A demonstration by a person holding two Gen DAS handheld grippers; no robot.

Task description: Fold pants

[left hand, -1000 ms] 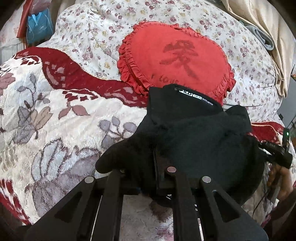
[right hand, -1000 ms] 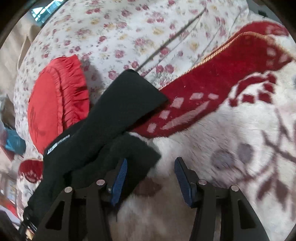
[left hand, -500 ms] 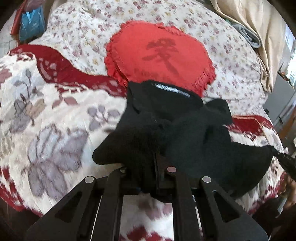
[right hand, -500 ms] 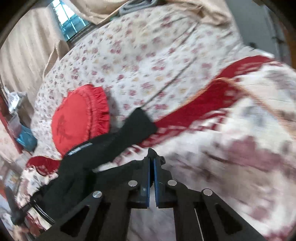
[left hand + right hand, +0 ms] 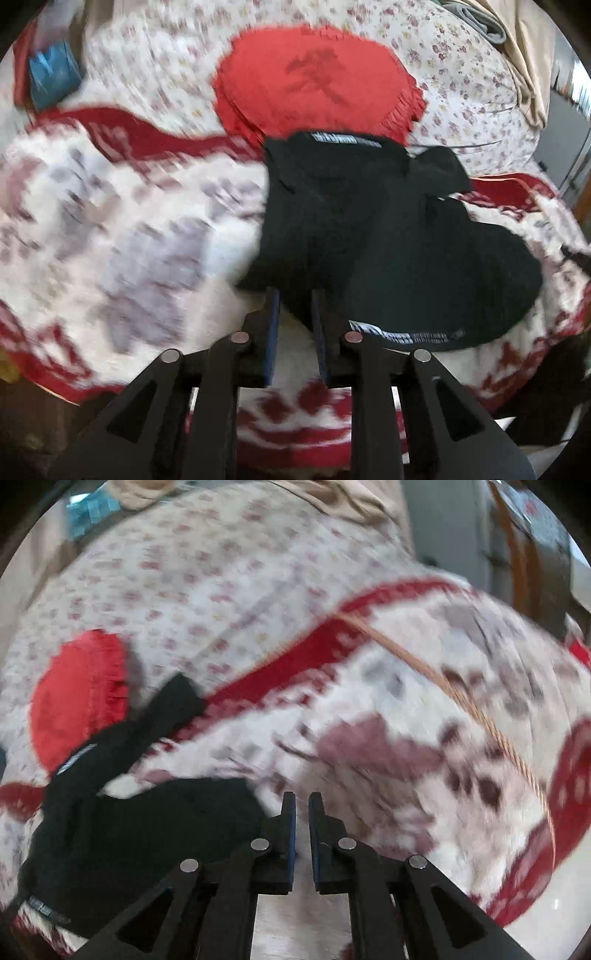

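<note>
The black pants (image 5: 388, 236) lie bunched on the red and white floral blanket (image 5: 122, 229), with a white-lettered waistband at the near edge. My left gripper (image 5: 295, 295) is slightly open just in front of the pants, with nothing between its fingers. In the right wrist view the pants (image 5: 140, 819) lie at lower left. My right gripper (image 5: 301, 801) is nearly shut and empty, beside the pants' right edge over the blanket (image 5: 406, 760).
A red heart-shaped cushion (image 5: 317, 81) lies behind the pants on a flowered quilt (image 5: 461, 74). It also shows in the right wrist view (image 5: 74, 698). A beige curtain (image 5: 524, 55) hangs at the far right. A blue bag (image 5: 51, 77) sits far left.
My left gripper has let go of the pants and drawn back. My right gripper, which had shut, has drawn back right and opened slightly. The pants have dropped onto the blanket.
</note>
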